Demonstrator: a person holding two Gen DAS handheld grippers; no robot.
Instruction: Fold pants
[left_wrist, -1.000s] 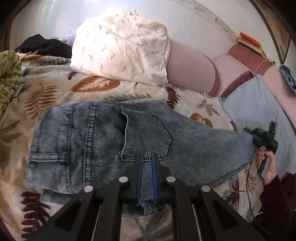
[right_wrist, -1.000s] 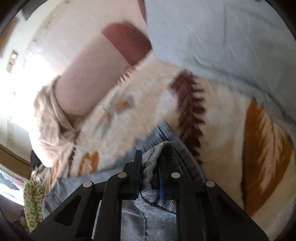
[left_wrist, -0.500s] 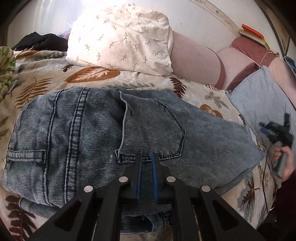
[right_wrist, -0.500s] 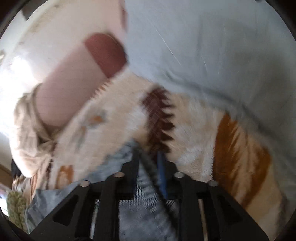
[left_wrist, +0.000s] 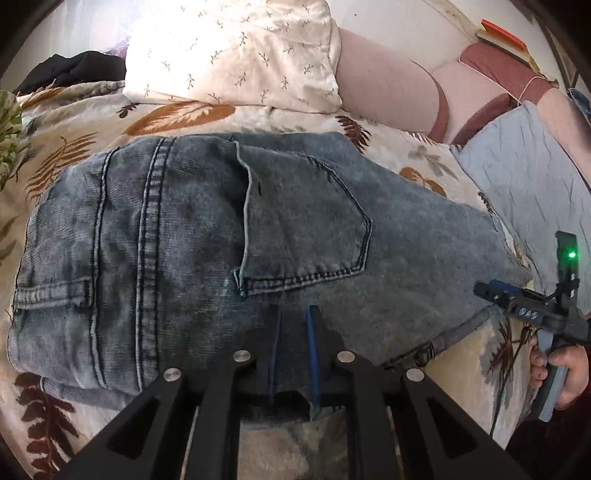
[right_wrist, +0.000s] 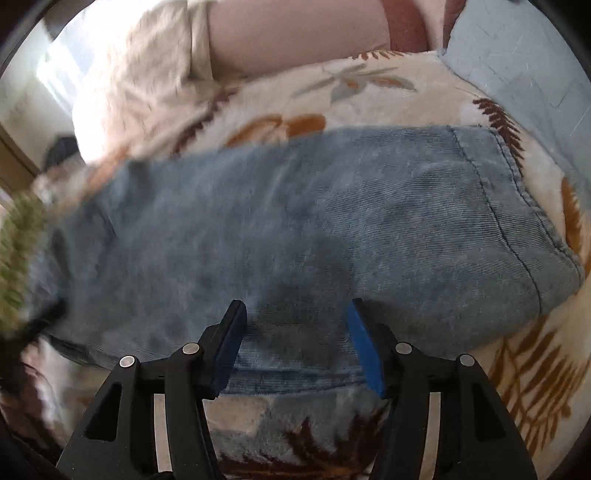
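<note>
Blue washed jeans (left_wrist: 207, 236) lie folded on the leaf-print blanket (left_wrist: 74, 147), back pocket up. My left gripper (left_wrist: 293, 314) sits at their near edge with denim filling the narrow gap between its pads; the jaws are just starting to open. A hand (left_wrist: 565, 373) holds my right gripper (left_wrist: 493, 291) by the jeans' right end. In the right wrist view the right gripper (right_wrist: 295, 306) hovers over the jeans (right_wrist: 332, 221) near the hem (right_wrist: 517, 221). Its jaws are opening wide and the pads (right_wrist: 364, 343) press on nothing.
A white sprigged pillow (left_wrist: 236, 51) and pink bolsters (left_wrist: 384, 85) line the far side. A pale blue cloth (left_wrist: 528, 177) lies to the right, dark clothing (left_wrist: 74, 70) at far left, books (left_wrist: 506, 40) at the top right.
The right gripper let go of the denim hem, opened and swung back along the jeans. The left gripper sank closer to the jeans and its gap widened slightly.
</note>
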